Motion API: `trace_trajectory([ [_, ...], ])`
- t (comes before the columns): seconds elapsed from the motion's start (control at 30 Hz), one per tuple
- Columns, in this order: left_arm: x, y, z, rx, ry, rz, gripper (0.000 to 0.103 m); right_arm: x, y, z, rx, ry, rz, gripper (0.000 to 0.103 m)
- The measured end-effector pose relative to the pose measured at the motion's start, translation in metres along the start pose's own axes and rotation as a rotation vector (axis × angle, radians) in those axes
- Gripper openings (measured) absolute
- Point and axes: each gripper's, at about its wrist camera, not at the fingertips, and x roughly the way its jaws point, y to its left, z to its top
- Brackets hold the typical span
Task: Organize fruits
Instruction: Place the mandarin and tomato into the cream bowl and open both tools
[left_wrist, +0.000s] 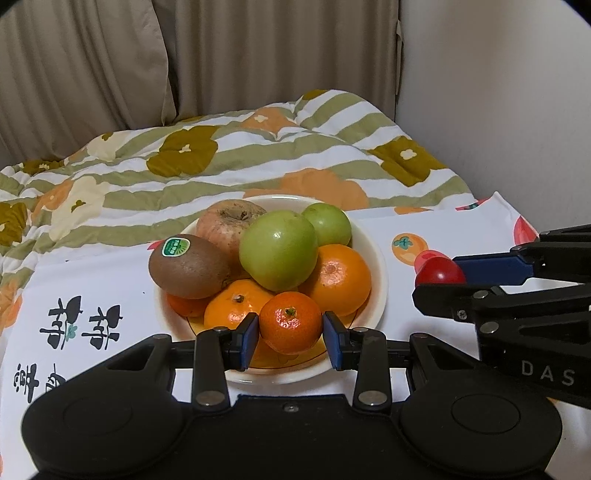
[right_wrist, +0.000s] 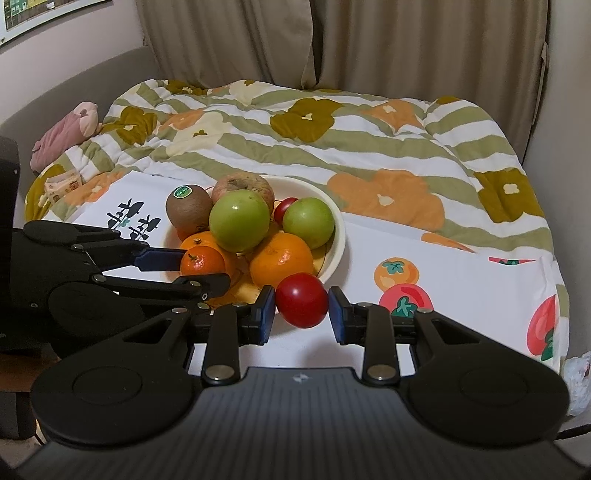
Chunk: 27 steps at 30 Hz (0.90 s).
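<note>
Left gripper (left_wrist: 290, 334) reaches level over the bowl's (left_wrist: 380, 266) near rim, pads clamped on a small mandarin (left_wrist: 290, 321). Right gripper (right_wrist: 302, 313), beside the bowl's right edge above the white cloth (right_wrist: 443, 332), squeezes a red tomato (right_wrist: 301, 300).

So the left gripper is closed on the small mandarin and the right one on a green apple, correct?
Not quite: the right gripper holds a red tomato, not a green apple, as the right wrist view shows. The left gripper does have the small mandarin.
</note>
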Motion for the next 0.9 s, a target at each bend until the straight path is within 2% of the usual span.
trace_trajectory([
  [0.07,0.002,-0.001,-0.001,0.001,0.006,-0.003,0.042,0.000,0.000,-0.001,0.003,0.001,-0.001,0.046],
  [0.1,0.001,-0.001,-0.002,0.001,0.004,-0.005,0.045,0.000,0.000,-0.001,0.005,0.002,-0.002,0.046],
  [0.13,0.000,-0.002,-0.003,0.004,-0.004,-0.005,0.060,0.001,-0.001,0.000,0.007,0.003,-0.002,0.046],
  [0.2,-0.004,-0.001,-0.003,0.014,-0.022,0.025,0.076,0.001,-0.002,0.000,0.007,0.003,-0.011,0.046],
  [0.33,-0.012,0.006,-0.007,0.013,-0.038,0.019,0.087,0.002,-0.005,0.001,0.018,0.009,-0.011,0.046],
  [0.5,-0.027,0.016,-0.013,0.009,-0.051,0.047,0.091,0.005,0.000,0.004,0.017,0.014,0.004,0.046],
  [0.9,-0.054,0.054,-0.035,-0.085,-0.046,0.112,0.093,0.030,0.030,0.017,-0.026,0.020,0.070,0.046],
])
